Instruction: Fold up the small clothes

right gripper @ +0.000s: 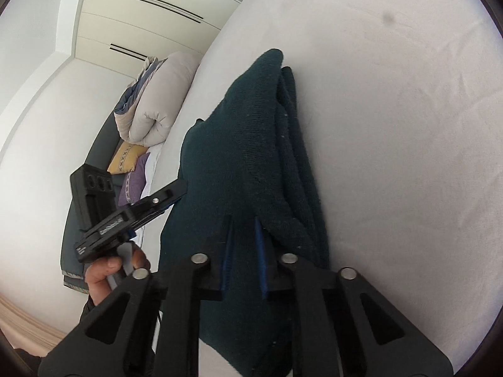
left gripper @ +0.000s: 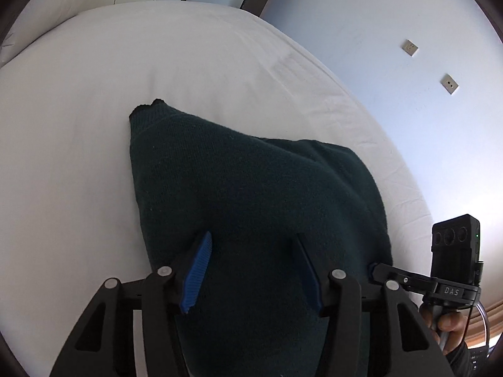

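A dark green knitted garment (left gripper: pixel 251 194) lies on the white bed (left gripper: pixel 78 119), bunched into a thick wedge of several layers. The left tool (left gripper: pixel 251 270) hovers over its near edge with its blue pads (left gripper: pixel 196 270) spread well apart, holding nothing. The right tool (right gripper: pixel 245 257) has its pads close together with a narrow gap, set at a raised fold of the knit; cloth seems to sit between them, but whether it is truly pinched I cannot tell. The fabric looks soft, limp and fairly light, with a fuzzy surface that should grip well against ribbed pads and is not fragile. Being thick and stacked, it will likely sag and slide layer over layer, so the sounder hold is probably at a corner or ribbed hem (left gripper: pixel 143 116), taking all layers at once
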The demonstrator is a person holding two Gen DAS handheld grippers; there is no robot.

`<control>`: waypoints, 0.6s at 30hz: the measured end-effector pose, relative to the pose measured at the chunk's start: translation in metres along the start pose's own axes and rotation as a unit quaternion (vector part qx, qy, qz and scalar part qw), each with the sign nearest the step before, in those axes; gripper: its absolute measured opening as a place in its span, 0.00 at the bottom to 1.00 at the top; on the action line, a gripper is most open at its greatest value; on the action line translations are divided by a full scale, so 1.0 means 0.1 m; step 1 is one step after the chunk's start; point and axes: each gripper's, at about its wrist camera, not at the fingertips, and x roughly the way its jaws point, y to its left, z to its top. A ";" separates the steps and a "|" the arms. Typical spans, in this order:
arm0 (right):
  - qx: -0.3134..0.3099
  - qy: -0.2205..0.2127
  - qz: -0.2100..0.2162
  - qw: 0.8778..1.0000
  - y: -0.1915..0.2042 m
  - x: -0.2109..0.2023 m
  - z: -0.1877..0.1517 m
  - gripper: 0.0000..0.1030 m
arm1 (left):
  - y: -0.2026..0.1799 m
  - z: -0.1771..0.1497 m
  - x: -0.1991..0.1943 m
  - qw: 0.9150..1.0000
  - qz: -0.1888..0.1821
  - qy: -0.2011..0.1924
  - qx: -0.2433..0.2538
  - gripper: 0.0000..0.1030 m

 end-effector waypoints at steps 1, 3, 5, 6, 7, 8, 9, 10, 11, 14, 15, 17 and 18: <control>0.008 -0.002 0.007 1.000 -0.07 0.01 0.01 0.00 | -0.05 -0.02 0.02 1.000 0.015 -0.003 0.011 0.55; 0.024 -0.004 0.026 0.999 -0.17 0.02 0.02 0.00 | -0.16 -0.05 0.05 0.998 0.051 -0.004 0.039 0.56; 0.017 -0.012 0.019 1.000 -0.15 0.03 0.04 0.00 | -0.14 -0.05 0.08 0.998 0.054 -0.004 0.041 0.57; 0.004 -0.021 0.008 1.000 -0.09 -0.01 0.03 0.01 | -0.11 -0.05 0.07 0.998 0.047 -0.004 0.034 0.57; -0.011 -0.032 0.003 0.999 -0.01 -0.10 0.00 0.05 | -0.09 -0.06 0.06 0.999 0.044 -0.006 0.031 0.56; -0.026 -0.039 -0.004 0.999 0.07 -0.16 -0.02 0.05 | -0.10 -0.08 0.06 0.998 0.046 -0.009 0.034 0.57; -0.036 -0.041 -0.008 0.998 0.12 -0.30 -0.07 0.05 | -0.11 -0.10 0.05 0.998 0.051 -0.013 0.036 0.57; -0.041 -0.039 -0.011 0.998 0.15 -0.32 -0.08 0.05 | -0.13 -0.12 0.05 0.998 0.057 -0.018 0.035 0.57; -0.047 -0.029 -0.019 0.998 0.13 -0.34 -0.11 0.05 | -0.14 -0.13 0.05 0.997 0.062 -0.024 0.033 0.57; -0.047 -0.005 -0.056 0.997 0.00 -0.21 -0.18 0.03 | -0.23 -0.22 0.07 0.994 0.087 -0.046 0.050 0.59; -0.032 -0.007 -0.044 0.998 -0.05 -0.25 -0.17 0.03 | -0.28 -0.26 0.07 0.992 0.097 -0.055 0.060 0.59; -0.024 -0.021 -0.053 0.998 -0.04 -0.35 -0.15 0.03 | -0.29 -0.31 0.05 0.990 0.102 -0.069 0.066 0.60; -0.029 -0.033 -0.065 0.997 -0.01 -0.42 -0.15 0.04 | -0.29 -0.32 0.03 0.990 0.098 -0.073 0.065 0.59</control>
